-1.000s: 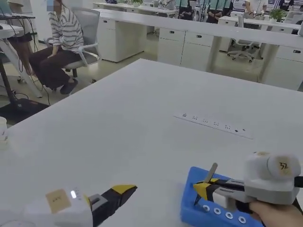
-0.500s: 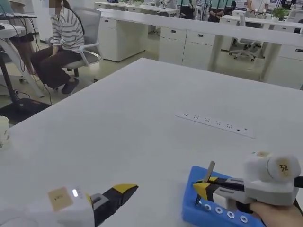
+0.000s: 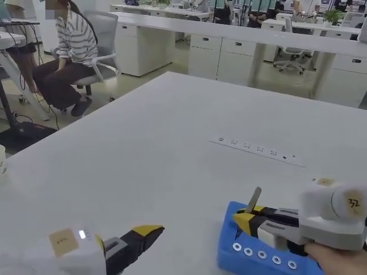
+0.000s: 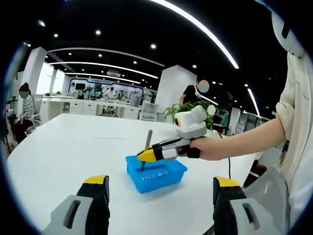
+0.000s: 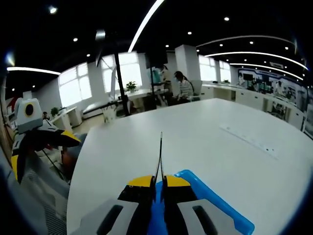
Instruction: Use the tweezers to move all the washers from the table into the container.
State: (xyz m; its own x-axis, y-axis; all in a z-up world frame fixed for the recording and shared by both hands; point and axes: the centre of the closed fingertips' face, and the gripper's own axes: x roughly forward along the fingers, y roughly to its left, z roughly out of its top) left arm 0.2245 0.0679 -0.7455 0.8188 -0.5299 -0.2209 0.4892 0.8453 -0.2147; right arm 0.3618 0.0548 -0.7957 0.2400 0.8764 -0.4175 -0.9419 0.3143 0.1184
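A blue container (image 3: 227, 255) stands at the near right of the white table (image 3: 143, 149), with several washers (image 3: 262, 255) in a row inside it. My right gripper (image 3: 245, 221) is shut on slim metal tweezers (image 3: 253, 201), which stand nearly upright with their tips down over the container's left end. In the right gripper view the tweezers (image 5: 159, 154) stick out between the shut jaws above the container (image 5: 215, 208). My left gripper (image 3: 143, 236) hovers at the near left, open and empty. Its view shows the container (image 4: 156, 174) and the right gripper (image 4: 159, 152) ahead.
A flat white power strip (image 3: 256, 151) lies on the table beyond the container. A cup (image 3: 2, 159) stands at the far left edge. A person (image 3: 69, 51) sits on a chair off the table's left corner, with desks behind.
The head camera has shifted slightly. The right gripper with the tweezers sits a little higher over the container, uncovering one more washer. The left gripper has hardly moved.
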